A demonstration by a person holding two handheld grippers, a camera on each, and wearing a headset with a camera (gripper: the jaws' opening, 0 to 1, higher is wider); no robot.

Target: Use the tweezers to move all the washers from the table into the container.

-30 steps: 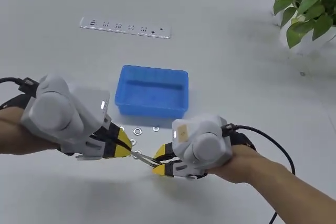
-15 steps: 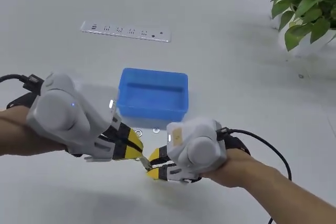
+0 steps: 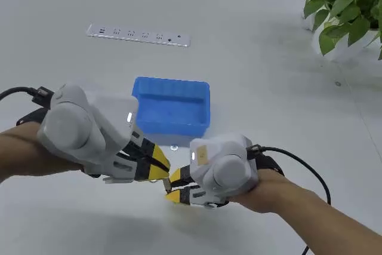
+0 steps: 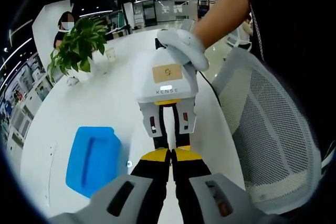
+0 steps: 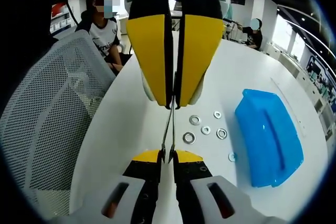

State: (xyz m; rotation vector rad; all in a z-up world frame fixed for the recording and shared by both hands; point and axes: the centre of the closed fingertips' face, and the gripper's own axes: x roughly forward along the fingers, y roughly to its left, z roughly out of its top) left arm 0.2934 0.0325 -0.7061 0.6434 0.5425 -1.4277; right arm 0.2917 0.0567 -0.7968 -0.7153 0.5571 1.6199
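White power strip (image 3: 138,34) lying flat, leafy green plant (image 3: 337,4), white mesh chair (image 5: 47,119)

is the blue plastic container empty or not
Empty: the container's floor looks bare; small metal washers lie on the white table beside it.

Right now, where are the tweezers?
In the right gripper view the tweezers run between the right gripper and the left gripper, both shut on them, with the washers and blue container to their right.
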